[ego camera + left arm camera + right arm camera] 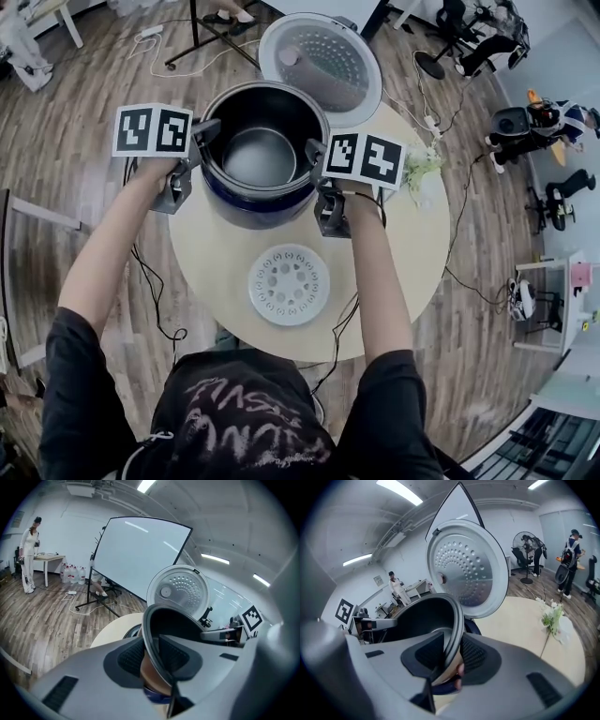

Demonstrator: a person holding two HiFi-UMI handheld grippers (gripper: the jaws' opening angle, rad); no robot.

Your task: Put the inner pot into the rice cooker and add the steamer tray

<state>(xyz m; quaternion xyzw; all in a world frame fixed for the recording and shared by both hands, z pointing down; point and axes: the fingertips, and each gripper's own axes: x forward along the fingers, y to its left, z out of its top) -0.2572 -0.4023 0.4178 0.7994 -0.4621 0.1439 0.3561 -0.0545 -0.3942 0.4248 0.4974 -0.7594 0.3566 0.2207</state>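
Left tool (pixel 201 139) at nine o'clock and right tool (pixel 315 161) at three are clenching the inner pot (pixel 261 155), seemingly seating in the rice cooker (pixel 255 211); holding it level is mattering.

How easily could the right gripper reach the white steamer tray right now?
Probably not yet: the right gripper is clamped on the rim of the inner pot. The steamer tray lies uncovered on the table nearby, so the way looks free once it lets go.

No text reads clearly; the pale lettering on the person's dark shirt (pixel 244 412) is illegible.
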